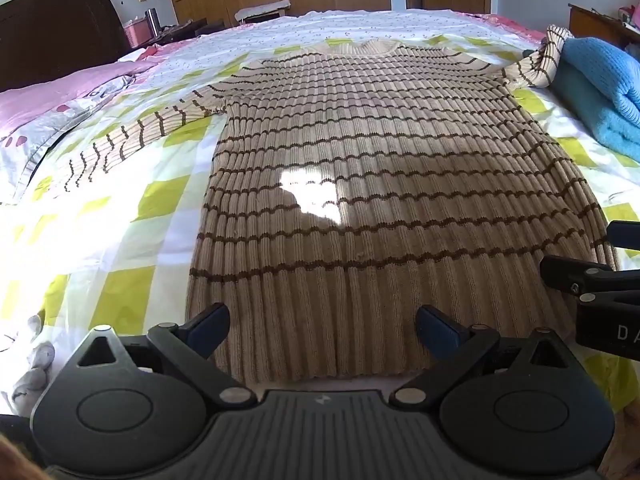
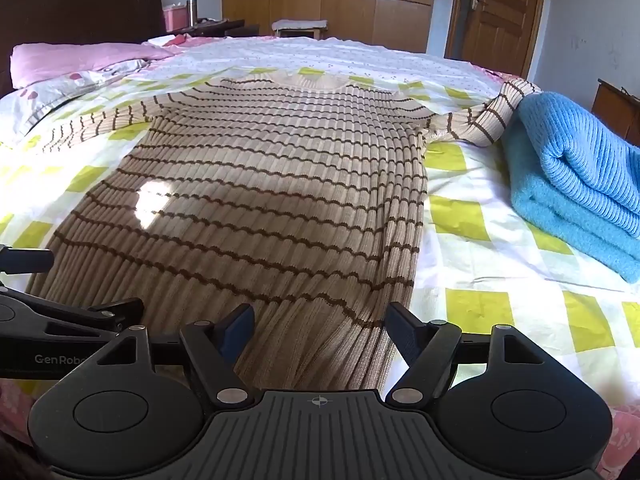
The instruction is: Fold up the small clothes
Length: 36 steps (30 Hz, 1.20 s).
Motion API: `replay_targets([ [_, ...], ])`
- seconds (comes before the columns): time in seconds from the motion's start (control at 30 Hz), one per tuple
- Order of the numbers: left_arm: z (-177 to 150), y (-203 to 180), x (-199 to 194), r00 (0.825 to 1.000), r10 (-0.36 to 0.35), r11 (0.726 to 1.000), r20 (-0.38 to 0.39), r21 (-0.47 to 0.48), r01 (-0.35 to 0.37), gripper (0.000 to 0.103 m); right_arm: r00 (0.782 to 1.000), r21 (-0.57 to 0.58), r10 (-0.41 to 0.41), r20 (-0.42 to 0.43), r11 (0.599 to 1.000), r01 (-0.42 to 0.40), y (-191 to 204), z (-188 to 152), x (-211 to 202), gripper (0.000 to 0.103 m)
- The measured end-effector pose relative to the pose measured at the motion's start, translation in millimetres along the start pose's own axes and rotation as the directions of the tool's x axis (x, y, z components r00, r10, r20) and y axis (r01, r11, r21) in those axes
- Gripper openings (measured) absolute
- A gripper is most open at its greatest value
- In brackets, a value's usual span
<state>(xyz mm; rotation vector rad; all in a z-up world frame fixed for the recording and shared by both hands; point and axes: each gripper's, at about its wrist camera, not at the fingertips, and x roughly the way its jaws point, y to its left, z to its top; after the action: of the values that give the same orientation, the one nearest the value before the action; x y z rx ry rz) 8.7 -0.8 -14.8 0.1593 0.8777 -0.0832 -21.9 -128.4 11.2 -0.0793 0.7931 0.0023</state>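
On bed (image 2: 480, 240) one sweater (image 2: 260, 184), two tongs

The blue folded blanket (image 2: 576, 184) is cut off by the right edge in both views; the sweater's right cuff (image 2: 520, 88) goes behind it; the left sleeve end (image 1: 76, 176) is lost in sun glare; the bedside items (image 2: 188, 12) are too small to tell.
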Motion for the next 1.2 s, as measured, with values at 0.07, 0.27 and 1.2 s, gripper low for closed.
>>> replay_targets([
  [0.07, -0.3, 0.7, 2.1, 1.0, -0.005, 1.0, -0.013, -0.007, 0.005, 0.103, 1.0, 0.0, 0.002, -0.005, 1.0, -0.002, -0.3, -0.2, 0.5, 0.074],
  [0.27, -4.0, 8.1, 6.3, 0.999, -0.033, 0.998, -0.042, -0.064, 0.031, 0.103, 1.0, 0.006, 0.011, -0.015, 1.0, -0.011, -1.1, -1.0, 1.5, 0.074],
  [1.2, -10.8, 14.5, 5.5, 0.997, -0.072, 0.993, -0.037, -0.093, 0.069, 0.103, 0.999, 0.008, 0.026, -0.037, 1.0, -0.025, -0.9, -1.1, -3.2, 0.077],
])
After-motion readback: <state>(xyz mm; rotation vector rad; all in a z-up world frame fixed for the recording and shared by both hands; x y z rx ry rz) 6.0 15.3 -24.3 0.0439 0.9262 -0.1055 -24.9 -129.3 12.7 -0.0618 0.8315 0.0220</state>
